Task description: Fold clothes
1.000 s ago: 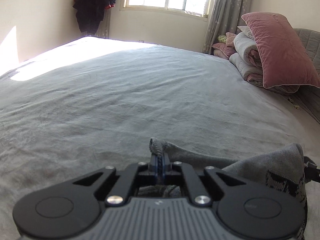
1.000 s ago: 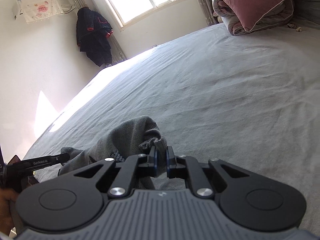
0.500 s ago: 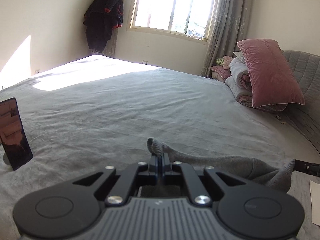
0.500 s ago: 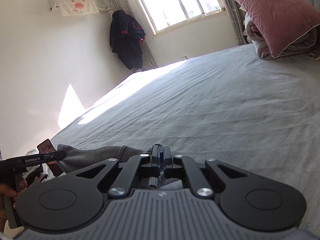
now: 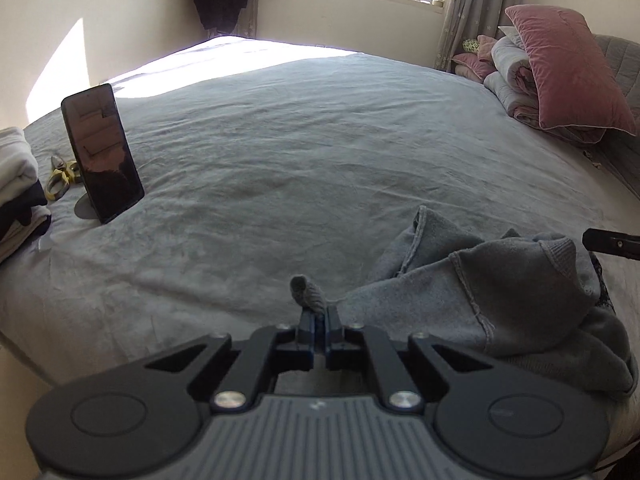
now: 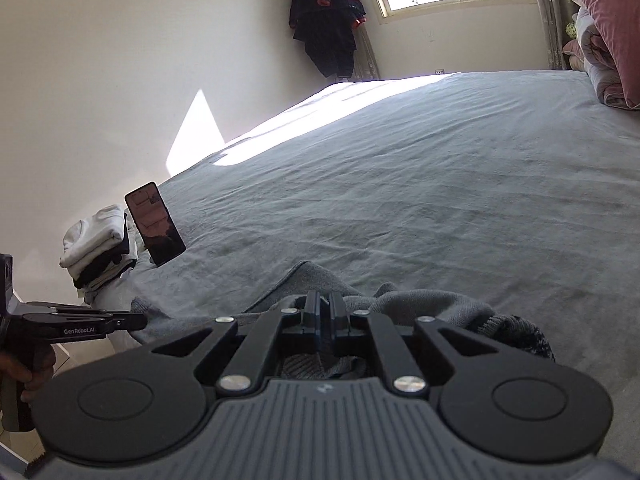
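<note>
Grey sweater (image 5: 492, 300) bunched at the bed's (image 5: 320, 152) near edge, left gripper (image 5: 319, 316) pinching its ribbed cuff, right gripper (image 6: 325, 304) parting its jaws over the fabric, propped phone (image 5: 102, 152), scissors (image 5: 60, 178) and folded clothes (image 6: 98, 246) off left.

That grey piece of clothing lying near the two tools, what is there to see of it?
The grey sweater is a soft, fleecy knit with ribbed edges and a dark patterned patch at its right side. It lies crumpled in a loose heap on the grey bedspread near the bed's front edge, not yet folded. The left gripper pinches a ribbed corner. The right gripper, jaws opening, sits over the heap; whether it grips cloth is unclear.
</note>
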Motion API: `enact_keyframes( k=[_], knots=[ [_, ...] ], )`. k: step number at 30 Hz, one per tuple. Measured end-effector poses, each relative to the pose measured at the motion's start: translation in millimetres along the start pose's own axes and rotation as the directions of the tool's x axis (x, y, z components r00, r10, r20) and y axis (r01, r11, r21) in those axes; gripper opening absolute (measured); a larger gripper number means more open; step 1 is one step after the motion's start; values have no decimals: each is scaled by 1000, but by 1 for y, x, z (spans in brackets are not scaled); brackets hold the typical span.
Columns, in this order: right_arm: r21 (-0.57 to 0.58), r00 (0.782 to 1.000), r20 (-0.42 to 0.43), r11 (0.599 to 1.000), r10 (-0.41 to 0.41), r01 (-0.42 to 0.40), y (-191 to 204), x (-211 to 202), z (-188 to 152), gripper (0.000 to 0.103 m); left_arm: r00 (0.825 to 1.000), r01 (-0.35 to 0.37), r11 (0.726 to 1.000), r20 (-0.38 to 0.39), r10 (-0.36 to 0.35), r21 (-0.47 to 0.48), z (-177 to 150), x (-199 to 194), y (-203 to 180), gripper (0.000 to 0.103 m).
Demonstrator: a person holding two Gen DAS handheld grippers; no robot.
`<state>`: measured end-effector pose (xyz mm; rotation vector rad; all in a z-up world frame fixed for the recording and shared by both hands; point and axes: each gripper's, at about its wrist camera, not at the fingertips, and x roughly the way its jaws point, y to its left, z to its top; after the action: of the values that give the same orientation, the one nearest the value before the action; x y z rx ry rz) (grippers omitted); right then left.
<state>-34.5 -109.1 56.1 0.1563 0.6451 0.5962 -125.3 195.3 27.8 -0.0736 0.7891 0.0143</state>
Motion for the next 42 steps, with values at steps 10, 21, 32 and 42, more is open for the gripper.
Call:
enact_keyframes(
  k=[10,21,32,42],
  knots=[
    [-36,997,-26,997,-75,74,-20,0,8,50,993,114,989,19,-117,95,12,-5,-17,40],
    [-70,969,-157,981,-192,183,-56,52,20,50,940,336,907,-21,-342,254,46,76,-82,52],
    [-60,955,-260,989,-146,135,-52,52,26,50,869,491,824,-94,-485,283,30,103,-86,10],
    [-57,893,-448,998,-39,15,-7,105,54,50,765,622,704,-73,-640,342,8,73,-69,9]
  ],
)
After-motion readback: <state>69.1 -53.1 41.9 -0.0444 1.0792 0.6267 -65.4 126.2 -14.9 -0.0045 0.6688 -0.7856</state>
